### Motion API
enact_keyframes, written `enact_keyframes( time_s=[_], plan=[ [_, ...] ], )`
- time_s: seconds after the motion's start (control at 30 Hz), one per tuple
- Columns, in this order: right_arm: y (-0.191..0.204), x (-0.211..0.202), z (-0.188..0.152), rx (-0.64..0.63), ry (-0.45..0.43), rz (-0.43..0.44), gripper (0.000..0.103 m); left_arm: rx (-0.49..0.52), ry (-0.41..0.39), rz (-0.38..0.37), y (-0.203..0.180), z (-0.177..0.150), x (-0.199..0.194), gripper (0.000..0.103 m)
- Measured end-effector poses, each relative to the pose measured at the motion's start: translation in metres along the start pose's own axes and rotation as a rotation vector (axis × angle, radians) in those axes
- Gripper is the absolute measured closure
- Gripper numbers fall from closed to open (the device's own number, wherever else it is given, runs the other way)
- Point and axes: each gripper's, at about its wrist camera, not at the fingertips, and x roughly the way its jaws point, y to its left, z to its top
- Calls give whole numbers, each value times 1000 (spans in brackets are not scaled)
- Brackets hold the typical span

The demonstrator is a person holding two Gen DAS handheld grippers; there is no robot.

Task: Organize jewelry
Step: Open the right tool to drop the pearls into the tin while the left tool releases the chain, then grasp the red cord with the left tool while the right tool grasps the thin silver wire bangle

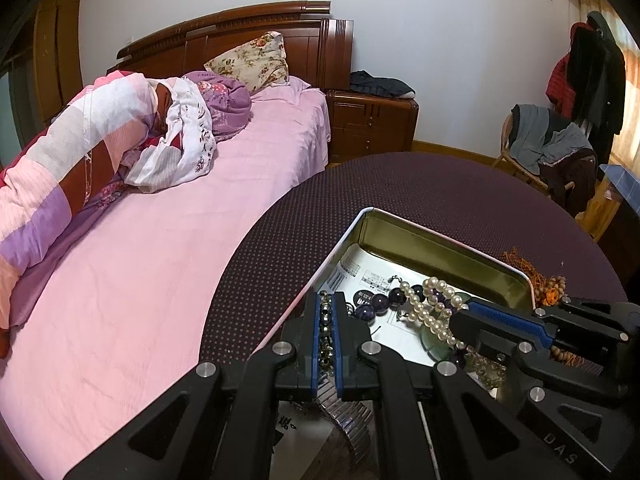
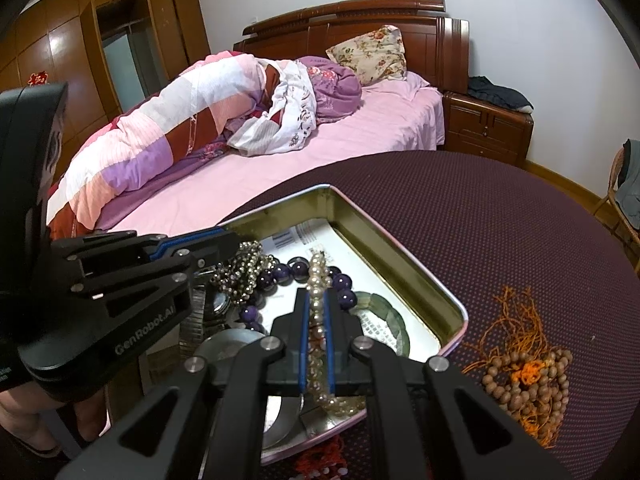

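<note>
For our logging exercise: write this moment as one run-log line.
left tongs: shut on metallic bead strand | right tongs: shut on pearl strand | both over tin

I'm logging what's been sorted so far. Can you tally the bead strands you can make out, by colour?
White pearl strand: 1
Purple bead strand: 1
Silver-grey bead strand: 1
Brown wooden bead strand with orange cord, outside the tin: 1
Total: 4

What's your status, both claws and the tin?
Left claw shut on silver bead chain. Right claw shut on pearl strand. Both over open tin. Wooden beads outside on table.
</note>
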Motion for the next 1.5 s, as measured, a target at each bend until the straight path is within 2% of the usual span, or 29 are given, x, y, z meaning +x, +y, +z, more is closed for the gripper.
enact_keyframes(
  time_s=[0.23, 0.27, 0.33, 0.37, 0.47, 0.57, 0.63, 0.7, 0.77, 0.87, 1.17, 1.3, 1.4, 1.5],
  plan=[
    [-2, 1, -1, 14, -4, 10, 91, -16, -6, -6, 0, -1, -3, 98],
    [-3, 2, -2, 17, 0, 6, 87, -14, -5, -10, 0, -2, -4, 98],
    [-4, 5, -4, 24, 16, 16, 67, -13, -7, 0, -1, -2, -5, 97],
    [-5, 6, -5, 27, 21, 19, 63, -15, -8, 1, 0, -2, -6, 96],
    [-3, 4, -6, 24, 17, 19, 59, -36, -8, -21, 0, -4, -9, 82],
    [-3, -1, -6, 28, 19, 13, 58, -47, -22, -41, -3, -5, -15, 63],
    [-6, -8, -7, 36, 18, 16, 55, -42, -48, -44, -6, -5, -23, 39],
    [-12, -18, -10, 43, 16, 19, 51, -32, -79, -5, -9, -5, -31, 27],
    [-18, -29, -11, 56, 2, 18, 51, -38, -94, -12, -9, -4, -37, 27],
    [-34, -49, -18, 77, -9, 5, 44, -54, -102, 13, -6, -5, -44, 27],
    [-94, -92, -69, 204, 35, -100, 43, -56, -143, 27, -16, -32, -74, 27],
    [-92, -98, -86, 211, 62, -87, 33, -14, -149, 28, -31, -45, -86, 27],
    [-85, -96, -91, 210, 78, -45, 25, -4, -138, 18, -36, -52, -90, 27],
    [-74, -92, -93, 177, 85, -44, 19, 13, -119, 13, -43, -58, -89, 27]
  ],
)
